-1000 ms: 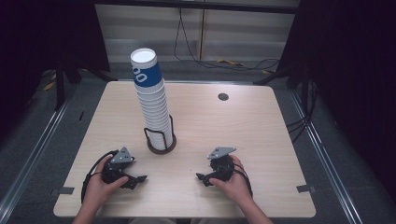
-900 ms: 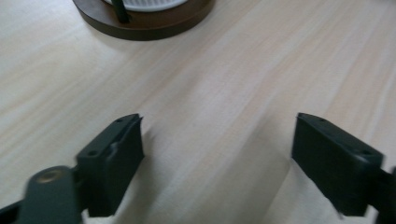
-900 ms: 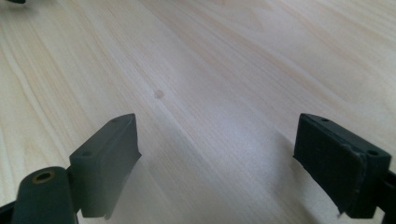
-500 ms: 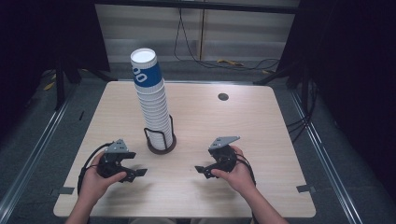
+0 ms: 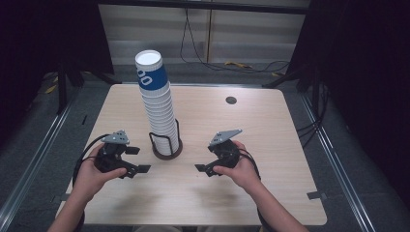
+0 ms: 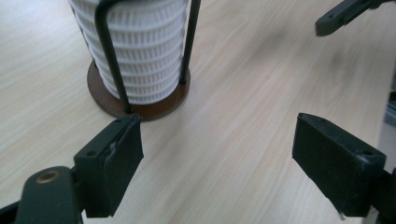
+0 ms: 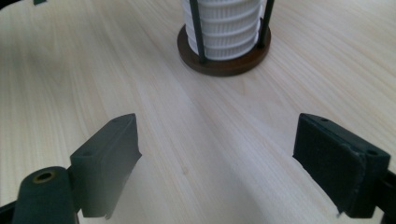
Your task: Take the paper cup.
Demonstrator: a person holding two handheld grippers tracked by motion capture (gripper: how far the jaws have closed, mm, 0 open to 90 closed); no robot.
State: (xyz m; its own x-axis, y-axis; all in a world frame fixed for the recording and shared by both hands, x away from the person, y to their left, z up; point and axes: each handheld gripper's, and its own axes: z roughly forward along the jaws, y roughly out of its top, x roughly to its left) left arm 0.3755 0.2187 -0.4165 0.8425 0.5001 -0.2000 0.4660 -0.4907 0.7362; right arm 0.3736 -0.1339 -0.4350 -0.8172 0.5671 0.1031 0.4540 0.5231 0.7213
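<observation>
Since the earlier frames both hands have lifted off the table and come a little way in from its near edge toward the cup holder, while the stack has stayed where it was. The left gripper [image 5: 137, 160] now hangs just left of the cup holder [image 5: 166, 148], its jaws spread with only bare table between them; in the left gripper view [image 6: 217, 161] the brown base of the holder sits just beyond the tip of one jaw, not touching it. The right gripper [image 5: 203, 167] is held a bit farther off on the holder's other side, its jaws likewise spread and gripping nothing, and the right gripper view [image 7: 217, 161] looks across open wood to the holder. The stack of paper cups [image 5: 157, 104] stands upright inside the holder's black wire posts, white ribbed rims below and a blue-printed cup on top, left of the table's [image 5: 270, 130] middle. A small dark round spot [image 5: 231, 100] lies near the far edge.
</observation>
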